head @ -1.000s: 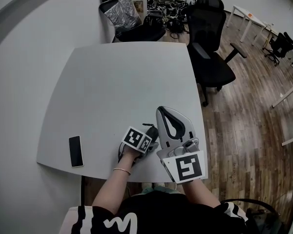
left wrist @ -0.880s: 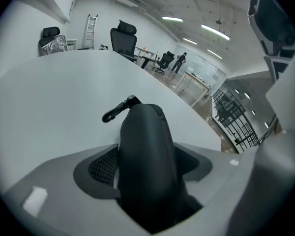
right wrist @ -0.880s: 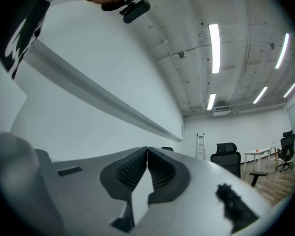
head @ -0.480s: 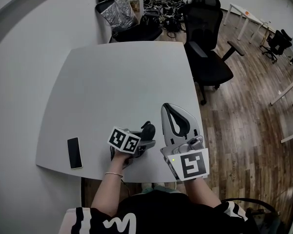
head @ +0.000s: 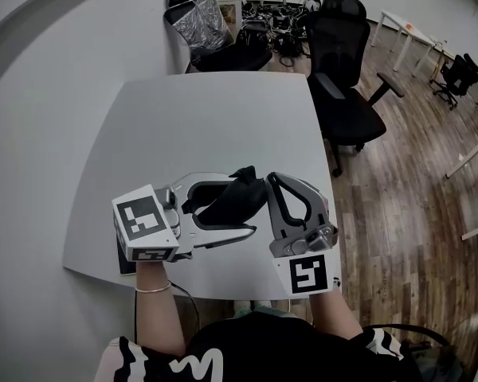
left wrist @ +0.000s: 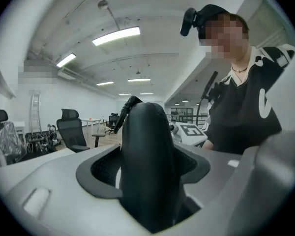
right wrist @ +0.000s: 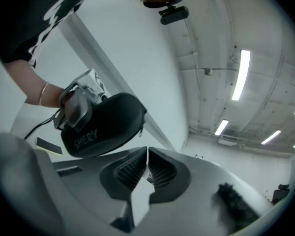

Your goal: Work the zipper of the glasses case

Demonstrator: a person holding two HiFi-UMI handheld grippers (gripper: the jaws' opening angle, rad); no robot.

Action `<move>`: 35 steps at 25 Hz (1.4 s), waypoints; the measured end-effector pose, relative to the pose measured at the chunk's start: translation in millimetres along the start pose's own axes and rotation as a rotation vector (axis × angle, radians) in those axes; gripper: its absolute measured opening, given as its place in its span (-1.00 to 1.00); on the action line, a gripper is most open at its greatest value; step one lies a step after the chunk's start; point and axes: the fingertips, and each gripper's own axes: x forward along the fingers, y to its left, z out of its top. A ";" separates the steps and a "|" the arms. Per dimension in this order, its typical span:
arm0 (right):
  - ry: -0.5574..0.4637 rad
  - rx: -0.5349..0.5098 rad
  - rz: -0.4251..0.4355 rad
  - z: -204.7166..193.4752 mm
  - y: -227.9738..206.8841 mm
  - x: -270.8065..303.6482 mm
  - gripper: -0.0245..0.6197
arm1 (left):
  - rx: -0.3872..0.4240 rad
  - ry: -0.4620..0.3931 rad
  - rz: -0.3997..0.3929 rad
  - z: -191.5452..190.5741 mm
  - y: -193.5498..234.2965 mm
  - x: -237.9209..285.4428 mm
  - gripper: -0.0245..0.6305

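My left tool [head: 243, 205] grips the glasses case [left wrist: 147, 166] across its body. The jaws are wide and have just closed in a bit on it. The case is up in the air over the near edge of the bench [head: 207, 126]. My right tool [right wrist: 147, 156] is closed and I see nothing in it; the case sits just beside it, apart. Risks as I judge them: the shell is smooth and rounded, so a tug on the zipper could twist or pop it out of the left jaws and drop it. The right tool also needs opening first, or it just knocks the case. Only the left gripper view shows the pull tab [left wrist: 122, 116] on the case's far end. Only the right gripper view shows the right jaws together. Only the head view shows the gap to the bench.
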 end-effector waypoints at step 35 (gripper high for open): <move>-0.178 -0.314 0.170 52.8 32.3 -16.0 -0.90 | -0.013 0.338 -0.175 -17.7 -24.7 -25.7 0.03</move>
